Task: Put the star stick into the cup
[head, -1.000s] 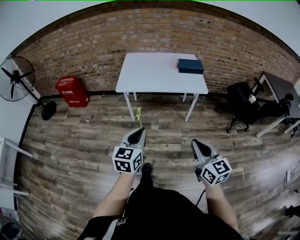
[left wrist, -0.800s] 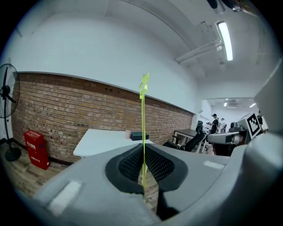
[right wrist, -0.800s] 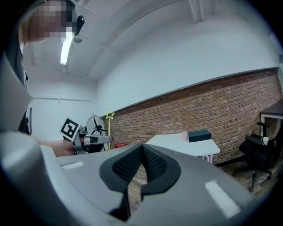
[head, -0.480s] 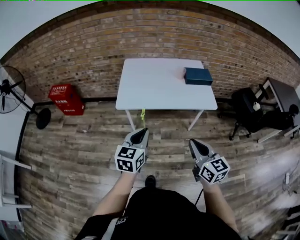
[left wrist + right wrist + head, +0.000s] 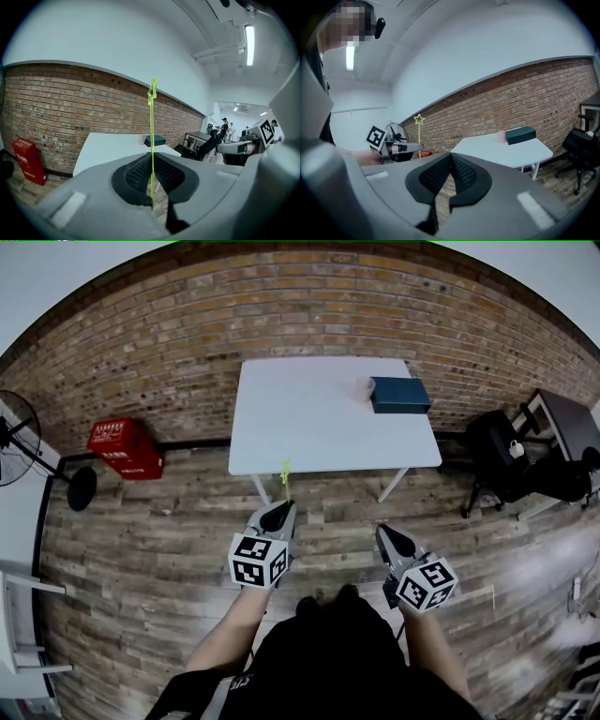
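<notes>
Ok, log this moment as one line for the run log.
left gripper: shut on star stick, upright | right gripper: shut, empty | cup: on white table beside dark box | stick not yet in cup

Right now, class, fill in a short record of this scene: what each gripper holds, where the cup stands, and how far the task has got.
left gripper: shut on the star stick, held upright
right gripper: jaws together, nothing between them
cup: on the white table, beside the dark box
task state: stick not yet in the cup
</notes>
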`<action>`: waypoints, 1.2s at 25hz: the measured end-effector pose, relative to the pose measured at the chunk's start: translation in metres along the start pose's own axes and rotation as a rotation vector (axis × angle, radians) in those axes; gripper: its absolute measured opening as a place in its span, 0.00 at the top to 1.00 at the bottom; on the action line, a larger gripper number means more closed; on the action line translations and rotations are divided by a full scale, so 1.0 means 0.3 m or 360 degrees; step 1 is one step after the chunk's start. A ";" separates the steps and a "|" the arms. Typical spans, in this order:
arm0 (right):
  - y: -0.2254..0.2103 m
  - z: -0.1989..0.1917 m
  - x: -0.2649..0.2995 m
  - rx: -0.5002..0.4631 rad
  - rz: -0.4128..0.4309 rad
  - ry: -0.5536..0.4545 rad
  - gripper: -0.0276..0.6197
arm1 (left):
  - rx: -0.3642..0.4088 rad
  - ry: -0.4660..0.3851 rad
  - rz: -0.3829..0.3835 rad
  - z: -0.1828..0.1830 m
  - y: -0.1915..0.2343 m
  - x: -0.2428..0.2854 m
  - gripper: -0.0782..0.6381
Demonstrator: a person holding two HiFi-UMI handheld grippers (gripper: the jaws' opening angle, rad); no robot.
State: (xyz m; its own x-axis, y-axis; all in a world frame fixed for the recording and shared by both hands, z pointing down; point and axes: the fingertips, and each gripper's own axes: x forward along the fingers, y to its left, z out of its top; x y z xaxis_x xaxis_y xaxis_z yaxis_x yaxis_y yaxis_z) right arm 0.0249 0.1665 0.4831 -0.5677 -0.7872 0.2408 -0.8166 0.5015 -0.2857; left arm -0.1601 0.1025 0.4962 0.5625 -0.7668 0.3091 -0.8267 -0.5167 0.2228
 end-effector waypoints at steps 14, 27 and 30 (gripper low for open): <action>-0.504 0.180 0.331 0.0058 0.0082 -0.0006 0.96 | -0.0003 0.0027 0.0068 0.170 0.085 0.552 0.87; -0.955 0.535 0.572 -0.0066 0.0139 -0.0112 0.96 | 0.0060 -0.0074 0.0163 0.469 0.058 1.092 0.87; -1.004 0.569 0.610 -0.0075 0.0116 -0.0125 0.96 | 0.0087 -0.0111 0.0142 0.528 0.049 1.158 0.87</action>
State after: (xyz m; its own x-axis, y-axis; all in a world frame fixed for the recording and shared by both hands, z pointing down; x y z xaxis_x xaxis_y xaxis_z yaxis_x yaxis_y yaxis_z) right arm 0.1848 -0.1899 0.4549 -0.6172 -0.7729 0.1472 -0.7787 0.5731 -0.2554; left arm 0.0215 -0.2319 0.4604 0.4862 -0.8343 0.2600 -0.8739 -0.4638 0.1458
